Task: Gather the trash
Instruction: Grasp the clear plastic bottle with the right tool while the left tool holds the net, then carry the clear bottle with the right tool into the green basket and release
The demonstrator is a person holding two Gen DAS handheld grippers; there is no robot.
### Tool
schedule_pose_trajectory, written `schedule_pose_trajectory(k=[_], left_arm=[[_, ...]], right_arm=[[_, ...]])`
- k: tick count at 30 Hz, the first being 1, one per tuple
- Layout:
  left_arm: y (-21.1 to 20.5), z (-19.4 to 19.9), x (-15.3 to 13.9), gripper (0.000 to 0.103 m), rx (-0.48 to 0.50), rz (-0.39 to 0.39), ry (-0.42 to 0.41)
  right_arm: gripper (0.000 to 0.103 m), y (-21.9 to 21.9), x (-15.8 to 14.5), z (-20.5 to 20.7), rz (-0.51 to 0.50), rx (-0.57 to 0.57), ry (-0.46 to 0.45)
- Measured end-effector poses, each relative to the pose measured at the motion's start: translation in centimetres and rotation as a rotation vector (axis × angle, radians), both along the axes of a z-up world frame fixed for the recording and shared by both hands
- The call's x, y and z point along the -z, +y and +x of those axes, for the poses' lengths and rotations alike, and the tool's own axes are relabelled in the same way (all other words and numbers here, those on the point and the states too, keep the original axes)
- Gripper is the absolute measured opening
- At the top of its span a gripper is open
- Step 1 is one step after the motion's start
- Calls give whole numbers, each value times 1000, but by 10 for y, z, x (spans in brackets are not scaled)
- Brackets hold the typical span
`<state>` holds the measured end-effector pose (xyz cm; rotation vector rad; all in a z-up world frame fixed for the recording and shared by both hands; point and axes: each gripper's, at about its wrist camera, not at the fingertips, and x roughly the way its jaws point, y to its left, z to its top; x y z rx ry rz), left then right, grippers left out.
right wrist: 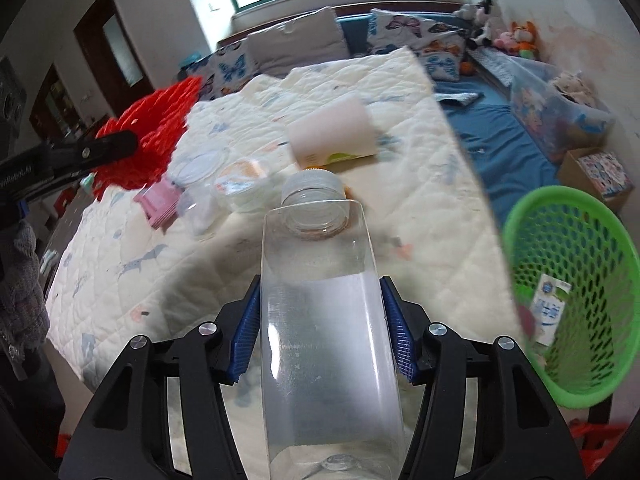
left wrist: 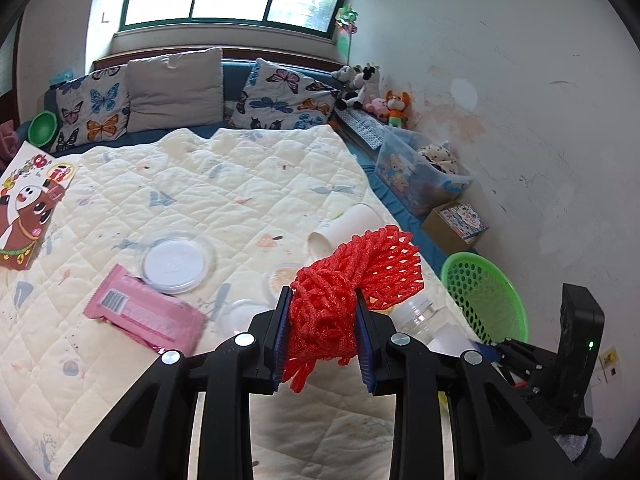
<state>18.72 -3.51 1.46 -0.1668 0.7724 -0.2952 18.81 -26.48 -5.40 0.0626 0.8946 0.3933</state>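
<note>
My left gripper (left wrist: 323,334) is shut on a red foam fruit net (left wrist: 352,280) and holds it above the quilted bed cover; the net also shows in the right wrist view (right wrist: 148,128). My right gripper (right wrist: 326,328) is shut on a clear plastic bottle (right wrist: 324,304) with a clear cap, held above the bed's right part. A green mesh basket (right wrist: 576,292) stands to the right of the bed, with a small carton inside; it also shows in the left wrist view (left wrist: 484,300). On the cover lie a pink wrapper (left wrist: 144,312), a paper cup (left wrist: 348,224) and clear lids (left wrist: 176,264).
Butterfly cushions (left wrist: 100,108) line the far end of the bed. A clear toy bin (left wrist: 420,168) and a cardboard box (left wrist: 456,224) sit along the right wall. A picture bag (left wrist: 28,204) lies at the left. A doorway (right wrist: 108,52) is at the far left.
</note>
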Motion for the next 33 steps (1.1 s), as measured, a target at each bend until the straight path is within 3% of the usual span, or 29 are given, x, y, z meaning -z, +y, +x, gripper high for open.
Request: schedule_pose_trajectory(k=[7, 16, 26, 33], left_arm=[[-41, 8, -4, 28, 71, 16, -2], [-82, 18, -1, 28, 131, 35, 19], [-111, 31, 9, 28, 171, 60, 47], [-129, 36, 15, 28, 207, 72, 65]], right_arm=[[57, -85, -5, 6, -28, 180, -8], [57, -184, 20, 33, -80, 357, 44], [58, -227, 59, 67, -132, 409, 101], [61, -236, 59, 62, -139, 430, 86]])
